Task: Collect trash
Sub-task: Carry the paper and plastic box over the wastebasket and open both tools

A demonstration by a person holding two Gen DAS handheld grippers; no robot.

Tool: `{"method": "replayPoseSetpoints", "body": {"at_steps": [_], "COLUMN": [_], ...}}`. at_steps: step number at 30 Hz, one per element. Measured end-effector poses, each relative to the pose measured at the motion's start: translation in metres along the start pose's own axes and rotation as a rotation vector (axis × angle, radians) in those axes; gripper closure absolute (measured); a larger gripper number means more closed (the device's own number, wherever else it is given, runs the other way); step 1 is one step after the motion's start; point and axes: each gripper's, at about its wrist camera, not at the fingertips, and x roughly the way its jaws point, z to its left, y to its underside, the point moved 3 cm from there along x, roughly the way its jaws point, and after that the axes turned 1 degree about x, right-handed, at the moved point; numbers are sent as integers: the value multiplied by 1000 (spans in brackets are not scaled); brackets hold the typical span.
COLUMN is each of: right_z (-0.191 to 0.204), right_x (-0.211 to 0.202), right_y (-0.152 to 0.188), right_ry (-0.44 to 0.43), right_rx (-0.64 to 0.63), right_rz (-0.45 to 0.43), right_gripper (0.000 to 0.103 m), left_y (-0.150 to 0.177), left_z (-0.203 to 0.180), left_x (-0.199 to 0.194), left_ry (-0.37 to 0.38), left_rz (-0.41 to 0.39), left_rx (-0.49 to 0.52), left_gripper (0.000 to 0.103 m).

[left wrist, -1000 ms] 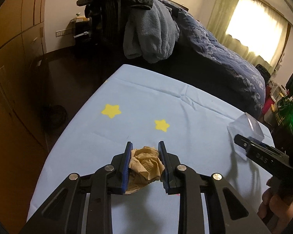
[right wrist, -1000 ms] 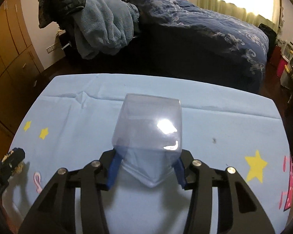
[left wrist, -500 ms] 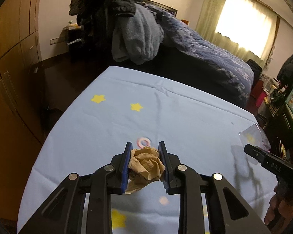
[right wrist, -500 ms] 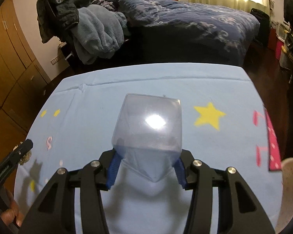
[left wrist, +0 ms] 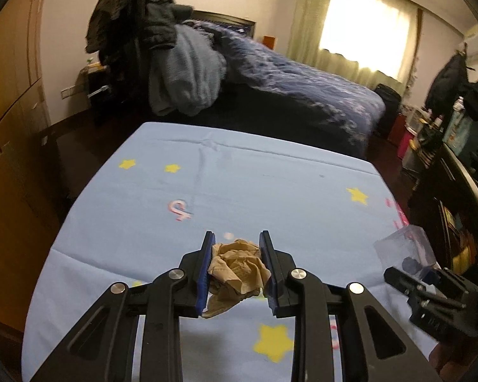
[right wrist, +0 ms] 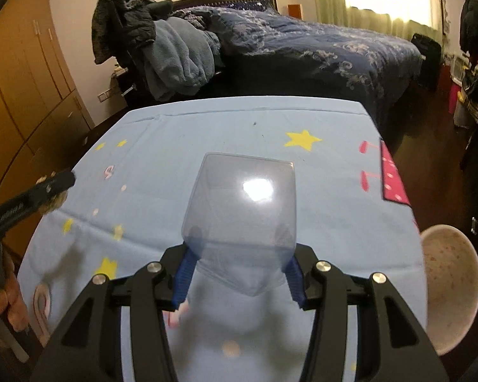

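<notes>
With the left gripper [left wrist: 235, 262] clenched on the crumpled brown paper wad [left wrist: 237, 270] and the right gripper [right wrist: 237, 265] grasping the clear plastic container [right wrist: 242, 207], both above the desk [left wrist: 271, 191]; carry them level toward the white bin [right wrist: 449, 289] off its right edge; release only over its mouth.

blue star-print cloth [left wrist: 239, 191]; dark-quilted bed [right wrist: 318, 51]; heaped clothes [right wrist: 162, 47]; wardrobe [right wrist: 25, 73]; curtained window [left wrist: 366, 41]

I've got crumpled matt brown paper [left wrist: 237, 265] in my left gripper [left wrist: 237, 265] and a clear, glossy plastic box [right wrist: 243, 210] catching glare in my right gripper [right wrist: 239, 278]. Below, a smooth matt blue cloth [left wrist: 271, 191]; both tools look matt black plastic with shiny metal rivets.
</notes>
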Motion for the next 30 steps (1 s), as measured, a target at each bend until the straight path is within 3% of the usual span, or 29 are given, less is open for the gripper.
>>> {"method": "replayPoseSetpoints", "body": {"at_steps": [5, 16, 30], "right_z": [-17, -92, -199], "right_x": [-27, -81, -122], "right_y": [22, 59, 108], "right_ry": [31, 122, 327], "right_rx": [12, 158, 352], "right_rz": [-30, -99, -150], "right_gripper": [53, 53, 52], "left_y": [5, 5, 24], "left_z": [-34, -114, -277], "left_x": [-11, -16, -5], "left_ry": [49, 164, 416], "left_rz": [-10, -11, 27], "left_rx": [55, 169, 424], "left_gripper": [74, 74, 74]}}
